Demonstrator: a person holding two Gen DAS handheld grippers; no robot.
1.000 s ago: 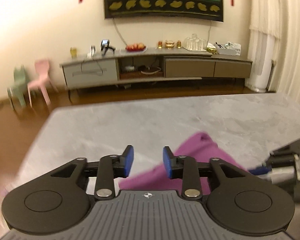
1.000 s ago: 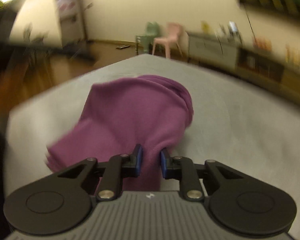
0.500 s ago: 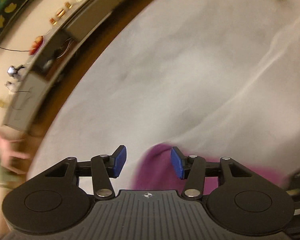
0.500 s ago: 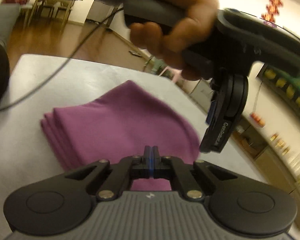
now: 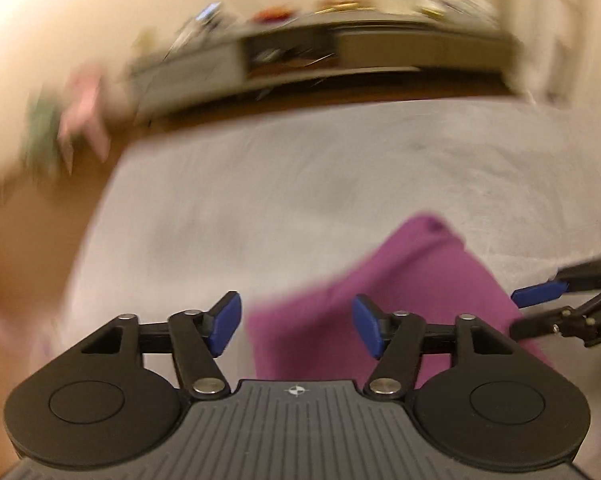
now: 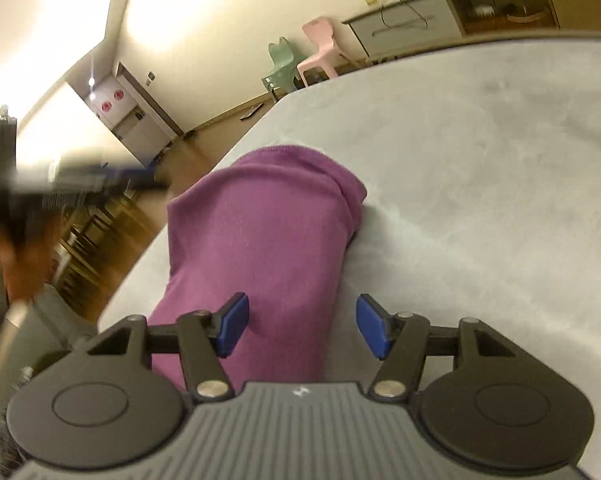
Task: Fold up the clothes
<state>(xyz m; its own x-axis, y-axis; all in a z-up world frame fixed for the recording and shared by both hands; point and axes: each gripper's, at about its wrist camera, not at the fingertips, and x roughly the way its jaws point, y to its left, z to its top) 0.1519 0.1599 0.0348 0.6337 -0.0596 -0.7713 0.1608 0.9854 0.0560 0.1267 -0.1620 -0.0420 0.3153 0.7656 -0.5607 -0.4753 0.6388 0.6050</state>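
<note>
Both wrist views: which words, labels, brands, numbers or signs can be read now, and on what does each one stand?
No text can be read in either view.
Left gripper body: a small white emblem, a mark only, no letters.
Right gripper body: a small white emblem, likewise no letters.
White door in the right wrist view: two round red signs, too small to read.
Items on the cabinet in the left wrist view: too blurred to read.

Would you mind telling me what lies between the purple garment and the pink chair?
In the right wrist view, only bare grey tabletop lies between the purple garment and the table's far edge; the pink chair stands on the floor just beyond.
</note>
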